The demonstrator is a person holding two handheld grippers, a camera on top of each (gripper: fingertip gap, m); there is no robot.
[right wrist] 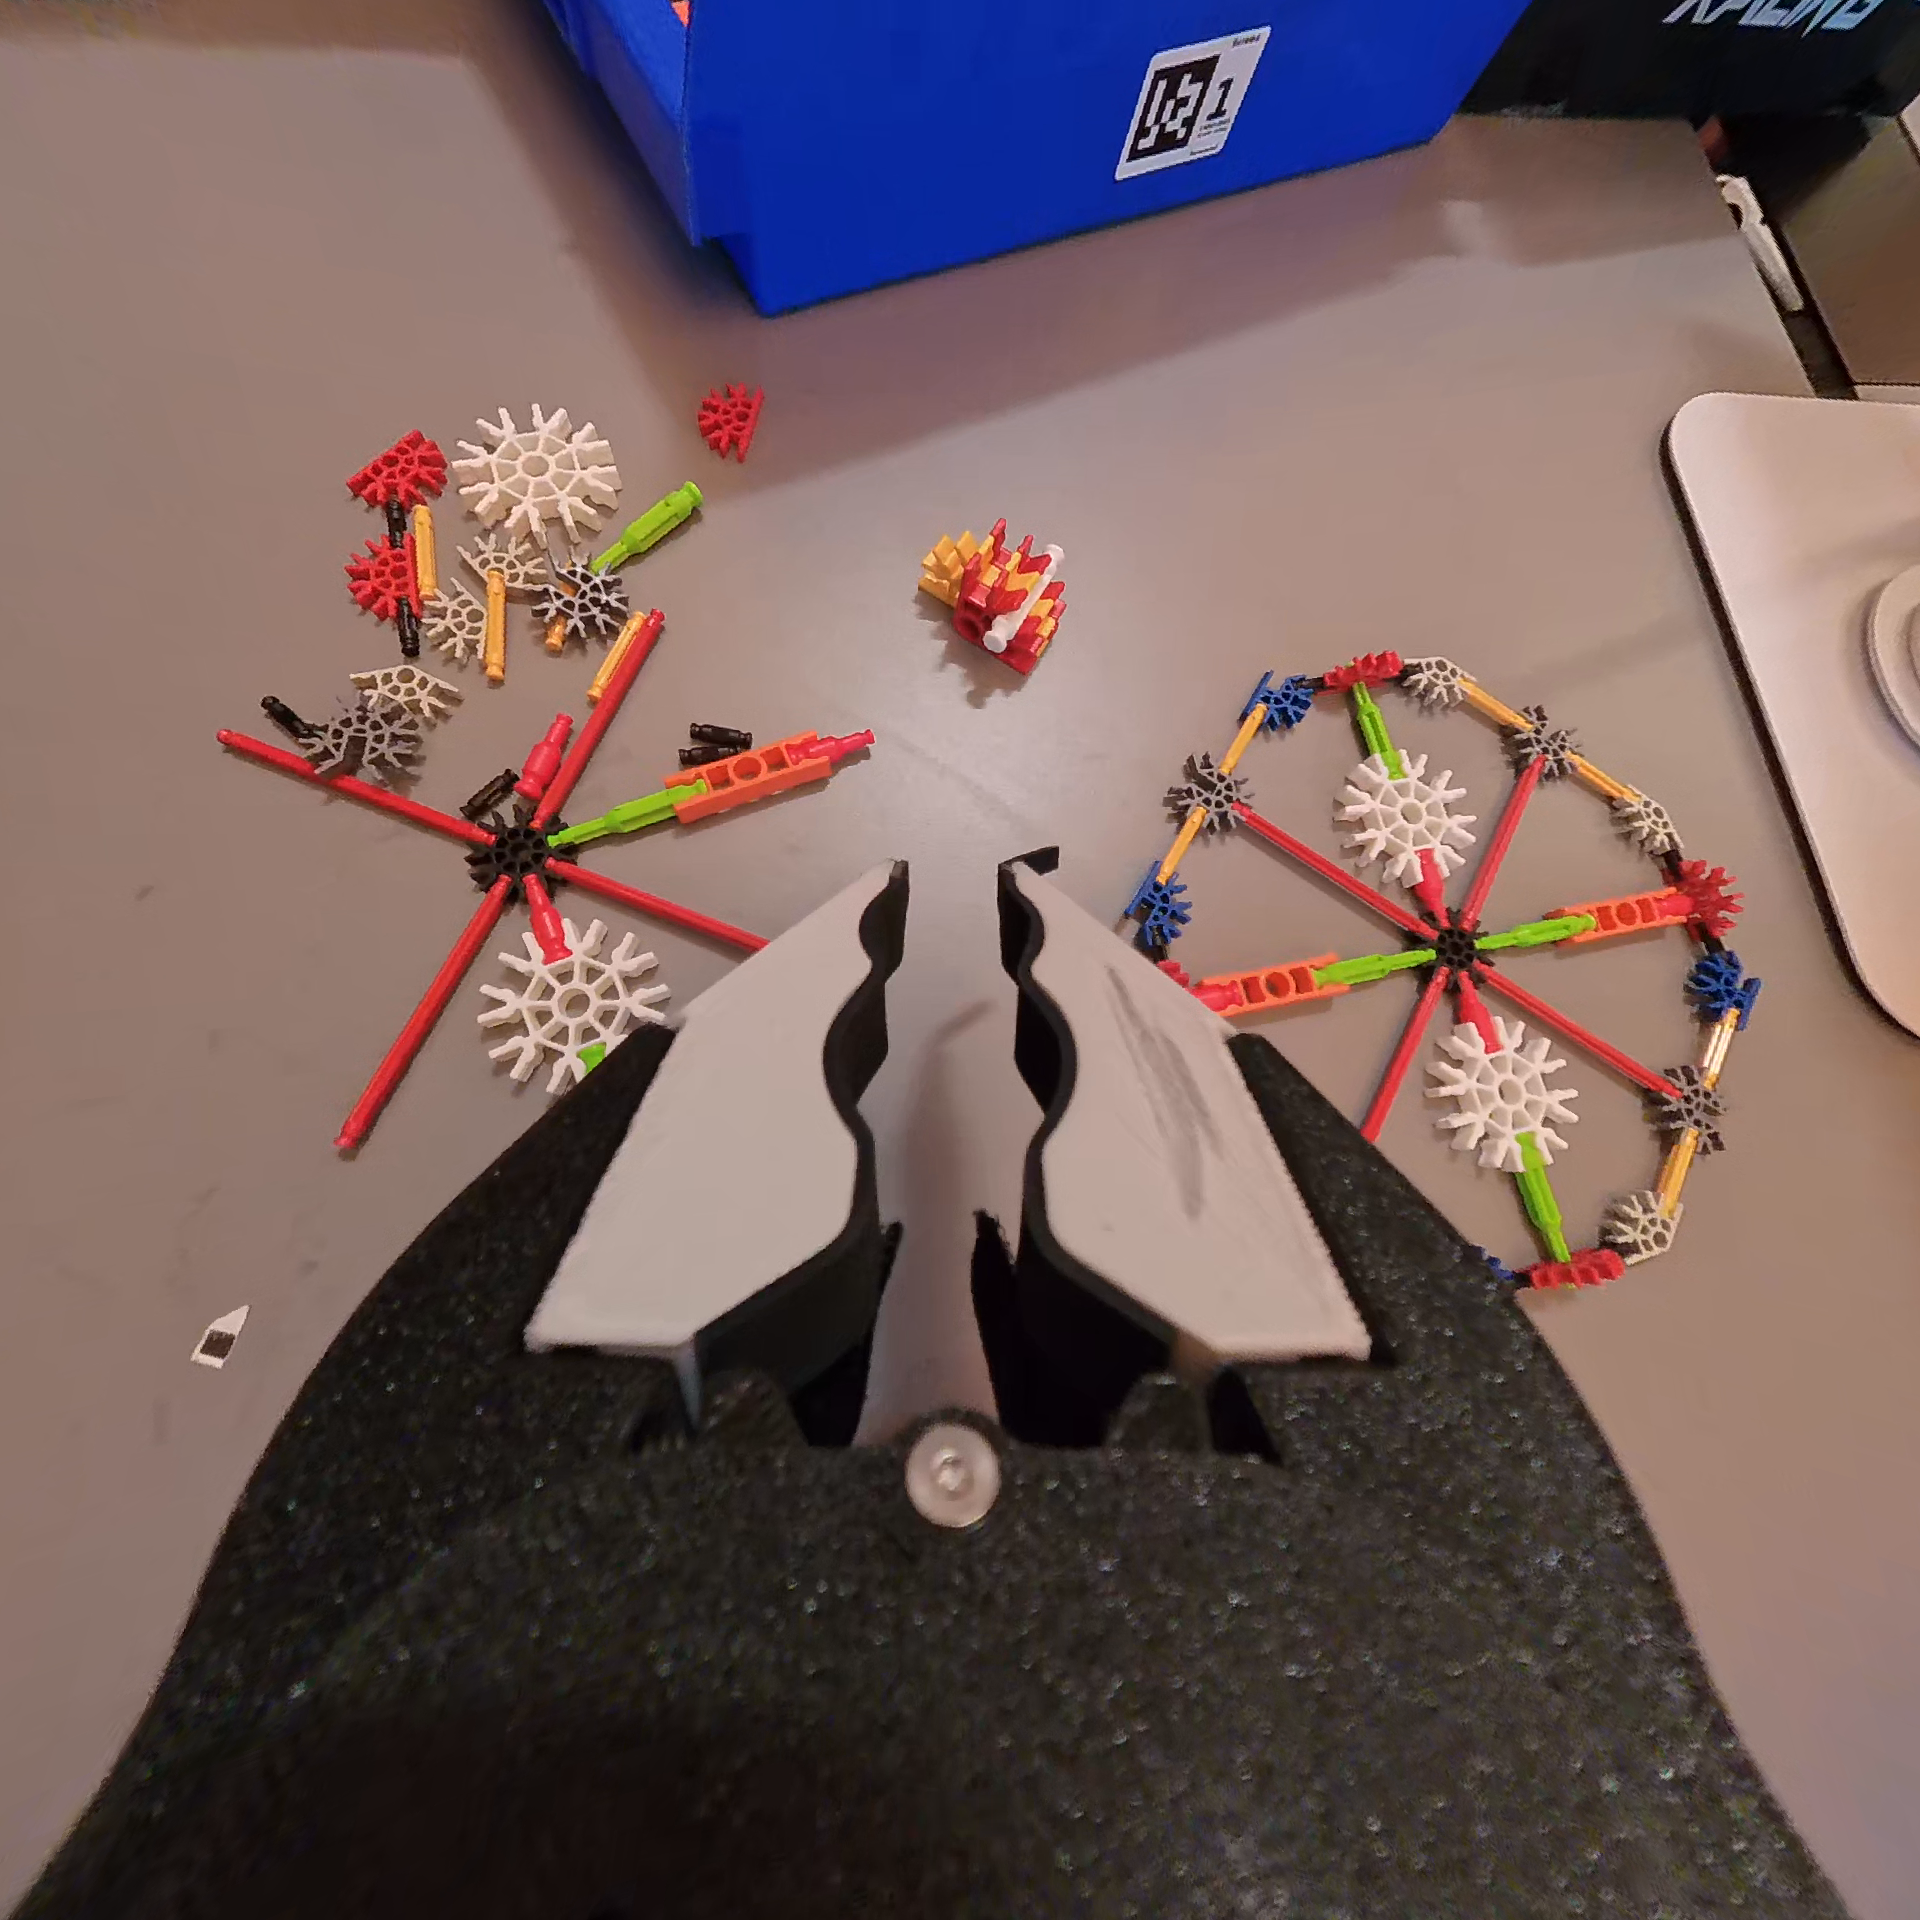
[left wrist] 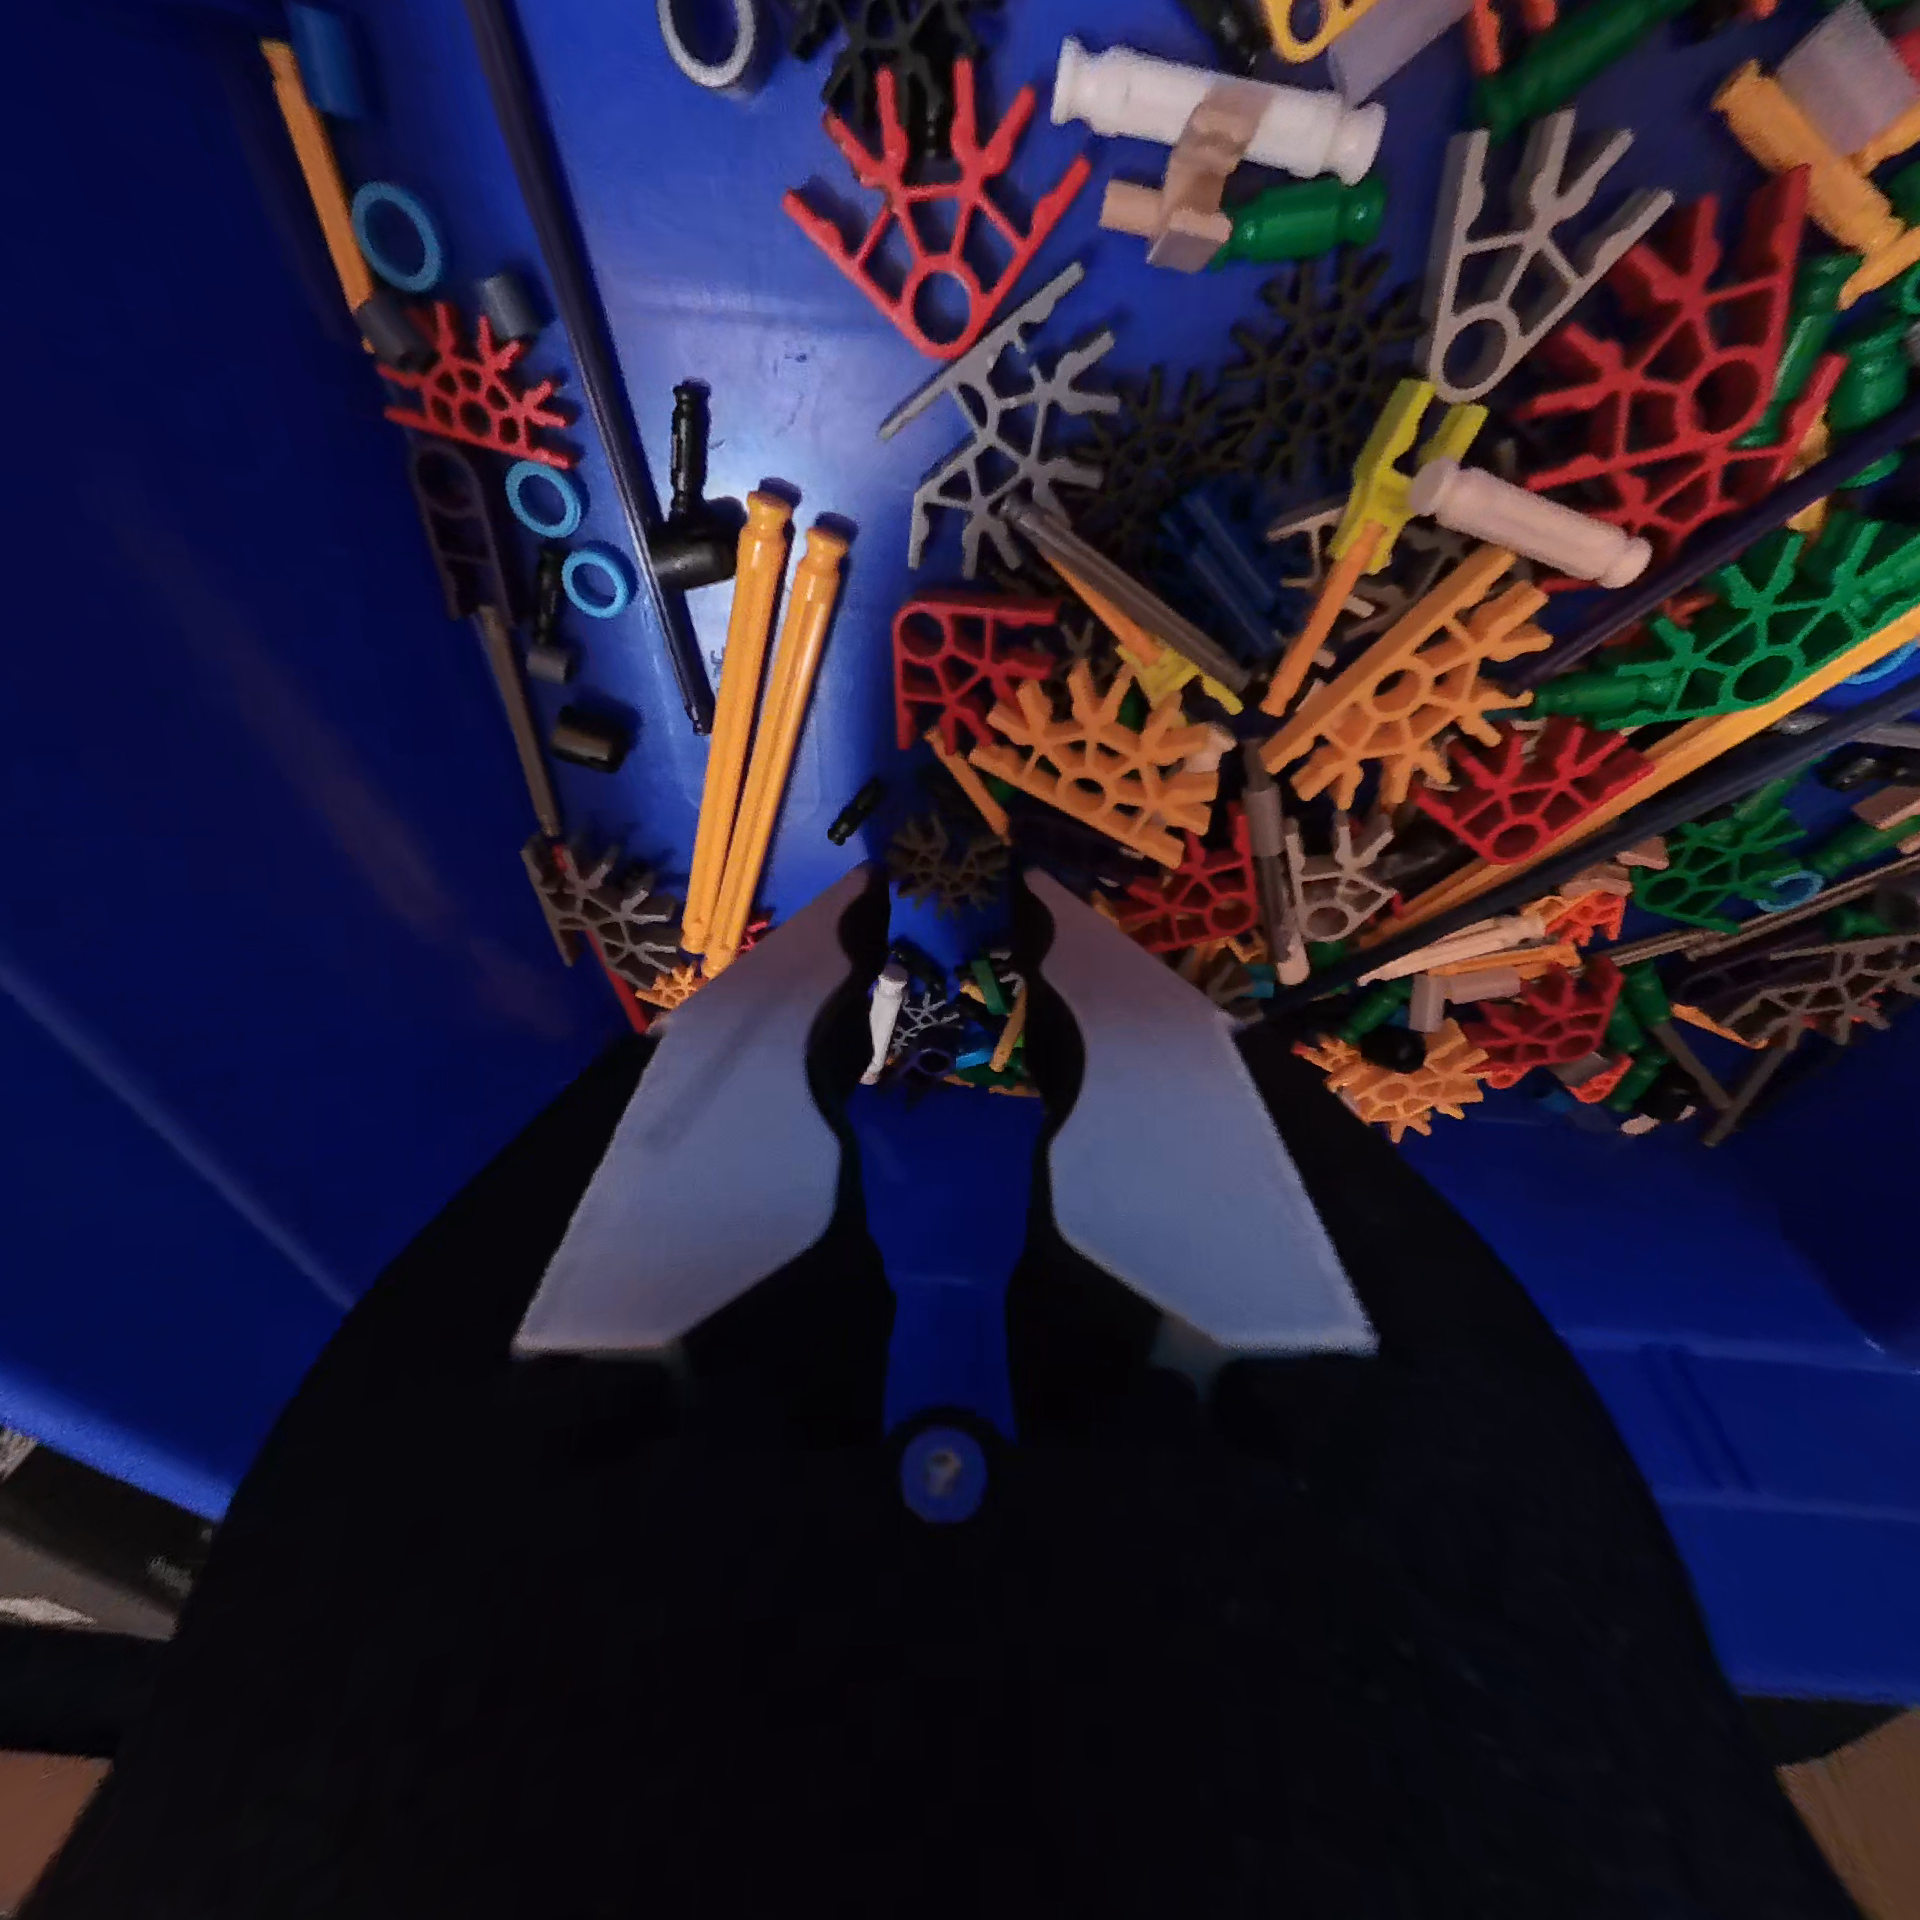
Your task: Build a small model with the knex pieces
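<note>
Hanging inside the blue bin (left wrist: 208,727), the left gripper (left wrist: 951,894) has its jaws a narrow way apart and holds nothing. Its tips are just above a small dark gear-shaped piece (left wrist: 948,857), with two orange rods (left wrist: 764,717) at the left of them and the big pile of connectors (left wrist: 1403,675) at the right side of the frame. These plastic pieces look light, stiff and smooth; a rod seems best held at its middle. The right gripper (right wrist: 951,878) is also slightly open and empty, above the grey table (right wrist: 208,260), between a half-built spoke star (right wrist: 514,857) at left and a finished wheel (right wrist: 1449,951) at right.
</note>
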